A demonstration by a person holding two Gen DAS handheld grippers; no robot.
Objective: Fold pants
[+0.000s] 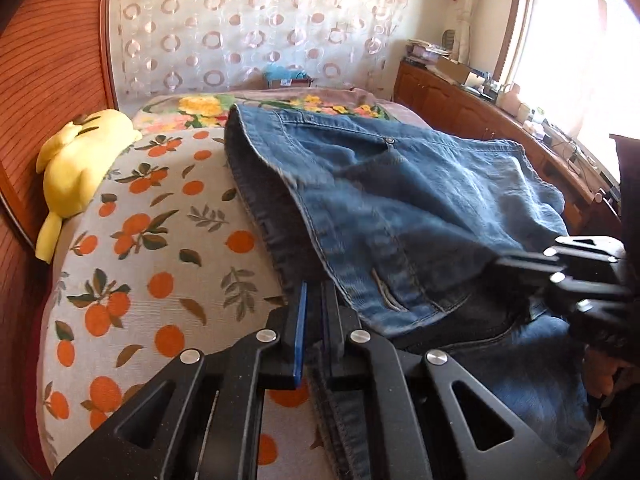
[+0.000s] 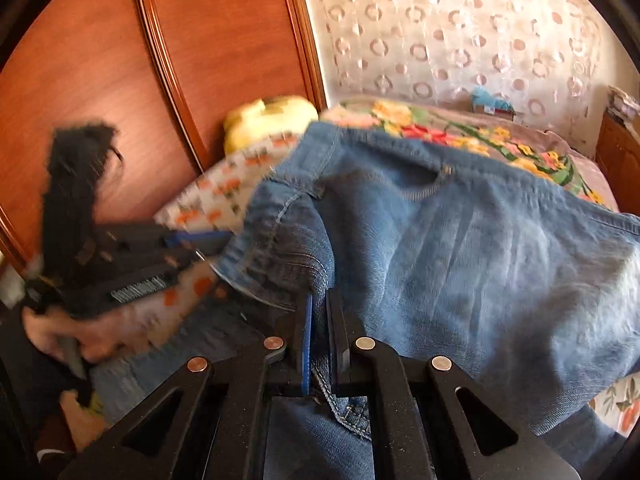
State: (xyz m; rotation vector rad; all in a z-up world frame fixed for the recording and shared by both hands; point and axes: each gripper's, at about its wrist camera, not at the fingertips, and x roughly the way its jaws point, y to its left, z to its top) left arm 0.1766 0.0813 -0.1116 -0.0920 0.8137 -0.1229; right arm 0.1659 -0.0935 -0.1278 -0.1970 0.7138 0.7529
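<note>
Blue denim jeans [image 1: 420, 200] lie on the bed, bunched and partly doubled over, resting on a quilt printed with oranges [image 1: 160, 240]. Left gripper [image 1: 316, 308]: jaws drawn nearly together, blue-edged pads pinching a dark hemmed edge of the jeans, which runs between the fingers and down toward the camera. Right gripper [image 2: 320, 320]: likewise clamped tight on a stitched seam fold of the denim; fabric rises from the pads and drapes off to the right. In the left wrist view the right gripper shows at the right edge, its fingers buried in the denim near the belt-loop area. In the right wrist view the left gripper appears at the left, blurred, with the person's hand [image 2: 60, 336] on its handle. Both grips sit on the near edge of the garment, well apart. A yellow plush toy [image 1: 76, 168] rests against the wooden headboard [image 1: 48, 60]. A floral blanket [image 1: 200, 108] covers the far end of the bed beyond the jeans. Patterned curtain [image 1: 240, 20] behind; wooden cabinet [image 1: 460, 100] under the window, cluttered on top.
</note>
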